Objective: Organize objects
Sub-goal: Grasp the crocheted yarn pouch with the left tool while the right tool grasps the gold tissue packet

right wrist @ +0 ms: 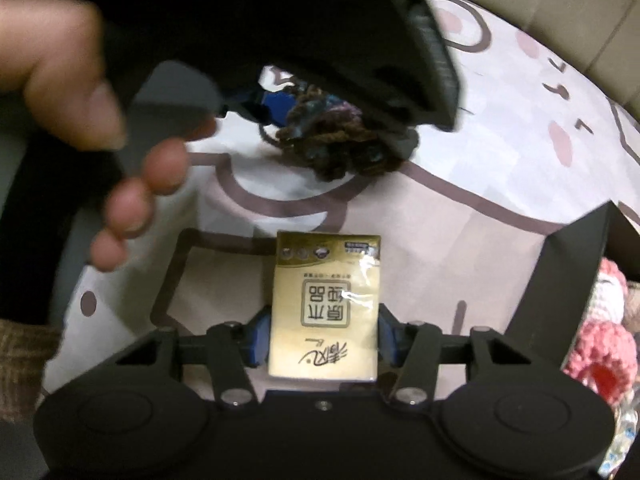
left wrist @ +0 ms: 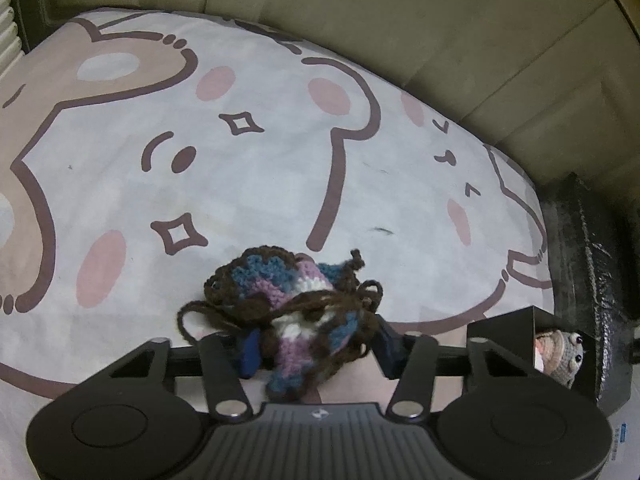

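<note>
My left gripper (left wrist: 318, 350) is shut on a crocheted pouch (left wrist: 296, 300) of brown, blue, purple and white yarn, held over a cartoon-print bedsheet (left wrist: 240, 168). The same pouch (right wrist: 332, 136) shows in the right wrist view, under the left gripper's black body and the person's hand (right wrist: 80, 92). My right gripper (right wrist: 324, 340) is shut on a gold tissue pack (right wrist: 326, 304) with Chinese print, held above the sheet (right wrist: 500, 168).
A black box (left wrist: 532, 332) at the right holds a grey crocheted toy (left wrist: 566, 356). In the right wrist view the box wall (right wrist: 560, 280) stands at right, with pink crocheted toys (right wrist: 600, 344) inside. A beige padded headboard (left wrist: 440, 20) lies behind the bed.
</note>
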Available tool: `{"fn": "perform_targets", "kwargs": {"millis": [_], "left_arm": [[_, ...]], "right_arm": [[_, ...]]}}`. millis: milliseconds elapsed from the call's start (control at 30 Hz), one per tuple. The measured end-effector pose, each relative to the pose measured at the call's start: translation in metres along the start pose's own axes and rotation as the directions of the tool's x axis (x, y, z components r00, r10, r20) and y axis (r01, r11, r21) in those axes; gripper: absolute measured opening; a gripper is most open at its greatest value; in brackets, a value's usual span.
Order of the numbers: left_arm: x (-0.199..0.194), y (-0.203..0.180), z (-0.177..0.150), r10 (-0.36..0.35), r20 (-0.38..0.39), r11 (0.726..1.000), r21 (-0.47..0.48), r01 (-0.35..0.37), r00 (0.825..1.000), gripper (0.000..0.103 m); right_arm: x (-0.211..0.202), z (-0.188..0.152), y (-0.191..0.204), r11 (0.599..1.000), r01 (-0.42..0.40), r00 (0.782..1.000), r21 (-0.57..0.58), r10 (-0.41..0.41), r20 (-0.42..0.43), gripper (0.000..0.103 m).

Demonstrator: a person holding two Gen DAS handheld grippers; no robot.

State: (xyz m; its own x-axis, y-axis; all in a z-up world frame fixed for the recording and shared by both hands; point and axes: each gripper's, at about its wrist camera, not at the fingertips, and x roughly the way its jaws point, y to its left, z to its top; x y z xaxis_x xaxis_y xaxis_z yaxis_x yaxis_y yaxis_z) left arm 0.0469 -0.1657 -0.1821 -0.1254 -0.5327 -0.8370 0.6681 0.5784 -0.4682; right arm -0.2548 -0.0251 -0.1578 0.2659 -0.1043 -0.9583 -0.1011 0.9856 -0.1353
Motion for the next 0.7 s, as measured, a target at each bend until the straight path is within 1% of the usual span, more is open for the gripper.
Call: {"fn": "perform_targets", "kwargs": {"millis": [67, 100, 167, 400, 433, 467, 633, 700], "left_arm": [[-0.003, 0.000, 0.000, -0.007, -0.005, 1.000, 0.006, 0.007, 1.000, 0.049], [-0.004, 0.000, -0.001, -0.011, -0.006, 1.000, 0.009, 0.011, 1.000, 0.046], [-0.008, 0.001, -0.001, -0.018, -0.006, 1.000, 0.011, 0.018, 1.000, 0.035], [-0.022, 0.005, -0.002, -0.031, 0.000, 0.999, 0.016, 0.031, 1.000, 0.034], [-0.024, 0.005, -0.001, -0.032, 0.000, 0.999, 0.018, 0.032, 1.000, 0.034], [-0.026, 0.005, -0.001, -0.033, 0.001, 0.999, 0.020, 0.033, 0.999, 0.034], [-0.042, 0.007, 0.002, -0.041, 0.026, 0.999, 0.035, 0.040, 0.999, 0.033], [-0.050, 0.008, 0.002, -0.037, 0.044, 0.998, 0.043, 0.035, 0.998, 0.033]], "right_arm": [[-0.002, -0.001, 0.000, 1.000, 0.023, 1.000, -0.011, -0.023, -0.002, 0.053], [-0.003, -0.001, 0.000, 0.999, 0.031, 1.000, -0.008, -0.031, -0.002, 0.053], [-0.006, -0.001, -0.001, 0.999, 0.045, 0.999, 0.001, -0.045, 0.002, 0.053], [-0.021, -0.004, -0.003, 0.996, 0.084, 0.996, 0.028, -0.085, 0.031, 0.053], [-0.026, -0.006, -0.017, 0.996, 0.085, 0.996, 0.031, -0.086, 0.035, 0.053], [-0.024, -0.007, -0.011, 0.996, 0.087, 0.995, 0.035, -0.088, 0.039, 0.053], [-0.030, -0.008, -0.010, 0.992, 0.116, 0.991, 0.057, -0.120, 0.057, 0.053], [-0.030, -0.009, -0.018, 0.989, 0.131, 0.988, 0.066, -0.136, 0.074, 0.053]]}}
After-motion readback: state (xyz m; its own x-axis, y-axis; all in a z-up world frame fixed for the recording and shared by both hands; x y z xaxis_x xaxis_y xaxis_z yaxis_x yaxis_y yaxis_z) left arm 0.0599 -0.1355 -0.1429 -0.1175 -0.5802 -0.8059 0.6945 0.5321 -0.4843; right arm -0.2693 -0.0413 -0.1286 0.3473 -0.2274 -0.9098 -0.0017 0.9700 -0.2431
